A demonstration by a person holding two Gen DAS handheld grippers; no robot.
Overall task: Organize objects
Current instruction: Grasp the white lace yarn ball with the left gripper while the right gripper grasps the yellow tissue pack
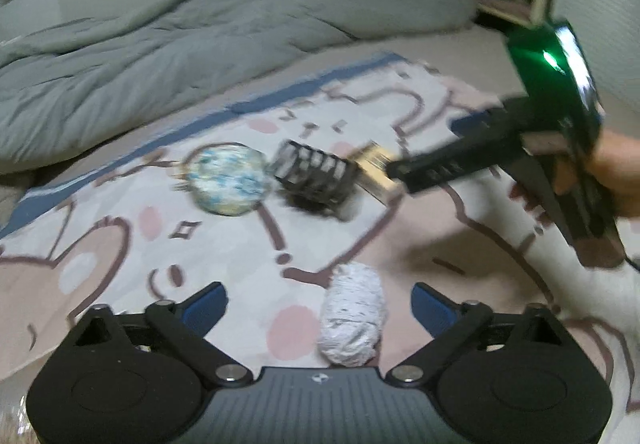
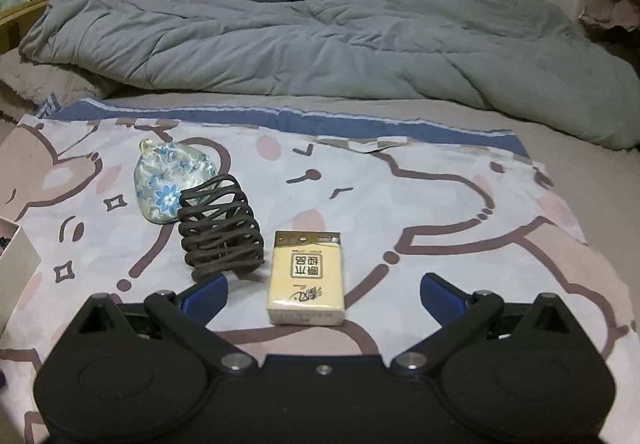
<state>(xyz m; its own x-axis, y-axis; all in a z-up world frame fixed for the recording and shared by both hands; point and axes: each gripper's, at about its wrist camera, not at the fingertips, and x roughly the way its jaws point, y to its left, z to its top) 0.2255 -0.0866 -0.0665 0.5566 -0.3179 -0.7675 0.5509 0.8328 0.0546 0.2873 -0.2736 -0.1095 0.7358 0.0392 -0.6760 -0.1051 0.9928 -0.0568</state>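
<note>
Cartoon-print cloth (image 2: 420, 204) under boxy tissue pack (image 2: 306, 278), coiled brown holder (image 2: 220, 232)

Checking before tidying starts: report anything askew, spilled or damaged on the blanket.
Nothing looks spilled or damaged. The floral pouch, the dark coiled holder and the tissue pack lie close together on the cartoon blanket; the holder lies on its side against the pouch. A white patterned bundle lies apart.

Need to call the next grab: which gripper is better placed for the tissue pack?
Right. The right gripper is open with the tissue pack lying between its fingers. The left gripper is open over a white wrapped bundle, farther from the pack.
</note>
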